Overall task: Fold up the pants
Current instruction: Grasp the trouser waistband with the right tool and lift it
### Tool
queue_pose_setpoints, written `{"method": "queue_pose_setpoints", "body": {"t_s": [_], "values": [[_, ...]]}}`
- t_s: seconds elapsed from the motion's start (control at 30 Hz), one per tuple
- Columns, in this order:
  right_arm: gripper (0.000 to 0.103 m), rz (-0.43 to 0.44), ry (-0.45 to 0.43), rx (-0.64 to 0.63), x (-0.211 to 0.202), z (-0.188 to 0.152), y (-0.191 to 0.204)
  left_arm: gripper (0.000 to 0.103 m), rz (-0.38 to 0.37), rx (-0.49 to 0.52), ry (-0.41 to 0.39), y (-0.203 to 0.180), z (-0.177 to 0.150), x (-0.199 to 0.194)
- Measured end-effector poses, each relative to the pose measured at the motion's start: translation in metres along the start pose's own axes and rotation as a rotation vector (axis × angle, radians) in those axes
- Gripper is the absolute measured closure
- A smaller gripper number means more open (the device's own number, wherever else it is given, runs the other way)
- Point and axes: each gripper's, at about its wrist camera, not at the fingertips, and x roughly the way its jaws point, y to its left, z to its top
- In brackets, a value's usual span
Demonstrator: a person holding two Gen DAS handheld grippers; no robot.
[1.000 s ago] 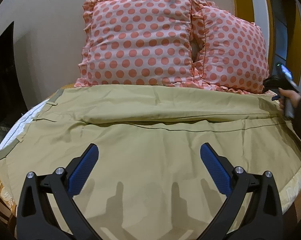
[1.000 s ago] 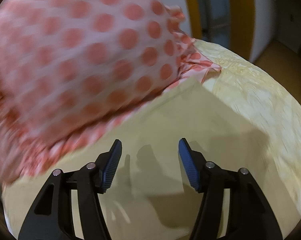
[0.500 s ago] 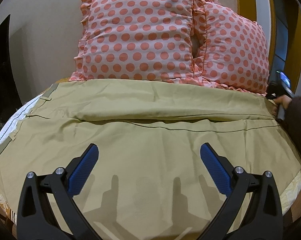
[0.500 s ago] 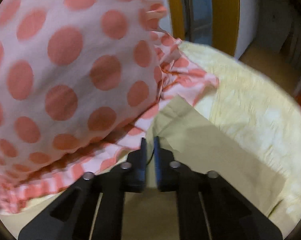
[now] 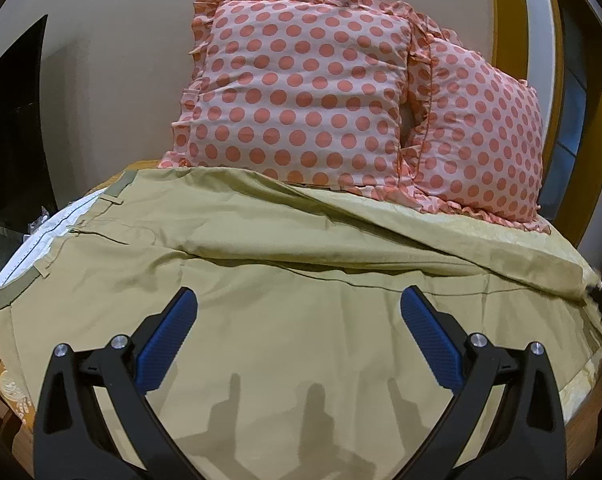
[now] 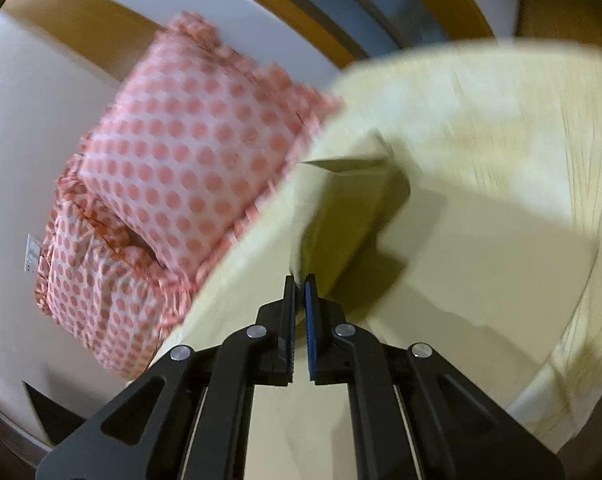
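Observation:
Khaki pants (image 5: 285, 320) lie spread across the bed, waistband (image 5: 29, 280) at the left, legs running right. My left gripper (image 5: 297, 336) is open and empty, hovering over the near leg. My right gripper (image 6: 299, 284) is shut on the hem end of the far pant leg (image 6: 341, 216) and holds it lifted off the bed. In the left wrist view that far leg (image 5: 421, 236) is pulled forward at the right edge, over the near leg.
Two pink polka-dot pillows (image 5: 301, 96) (image 5: 481, 136) lean against the wall behind the pants. A pale yellow bedspread (image 6: 501, 128) covers the bed. A dark screen (image 5: 9, 128) stands at the left. A wooden door frame (image 5: 505, 16) is at the right.
My right gripper has closed on the far leg's hem and lifted it away from the pillows, towards the near side. The left gripper stays open over the pants.

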Motion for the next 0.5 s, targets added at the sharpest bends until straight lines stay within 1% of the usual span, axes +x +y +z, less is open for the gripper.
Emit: {"method": "queue_pose_setpoints", "body": {"t_s": [0.03, 0.1, 0.17, 0.23, 0.27, 0.3, 0.33, 0.37, 0.4, 0.43, 0.5], "values": [[0.094, 0.007, 0.027, 0.048, -0.001, -0.001, -0.006, 0.002, 0.011, -0.003, 0.0, 0.002, 0.001, -0.002], [0.077, 0.013, 0.046, 0.087, -0.001, -0.006, -0.01, 0.002, 0.034, -0.015, -0.006, 0.009, 0.003, -0.007], [0.071, 0.005, 0.031, 0.065, -0.005, -0.009, -0.007, 0.002, 0.051, -0.031, -0.013, 0.015, 0.005, -0.01], [0.071, -0.01, 0.013, 0.053, -0.007, -0.01, -0.006, 0.002, 0.056, -0.057, -0.018, 0.025, 0.009, -0.011], [0.072, -0.016, -0.001, 0.032, -0.006, -0.01, -0.006, 0.002, 0.029, -0.07, -0.025, 0.031, 0.013, -0.011], [0.092, -0.023, -0.01, 0.009, -0.002, -0.008, -0.004, 0.002, -0.002, -0.081, -0.027, 0.035, 0.016, -0.01], [0.101, -0.011, -0.015, 0.0, -0.001, -0.006, -0.006, 0.002, -0.021, -0.09, -0.025, 0.039, 0.019, -0.009], [0.102, 0.03, -0.022, 0.014, -0.007, -0.006, -0.011, 0.002, -0.05, -0.107, -0.018, 0.046, 0.026, -0.005], [0.102, 0.084, -0.041, 0.022, -0.017, -0.006, -0.013, 0.002, -0.059, -0.125, -0.009, 0.052, 0.031, -0.003], [0.102, 0.12, -0.084, -0.003, -0.038, -0.009, -0.013, 0.002, -0.062, -0.141, -0.002, 0.057, 0.035, 0.0], [0.102, 0.146, -0.136, -0.04, -0.066, -0.015, -0.016, 0.002, -0.069, -0.193, 0.014, 0.072, 0.047, 0.012]]}}
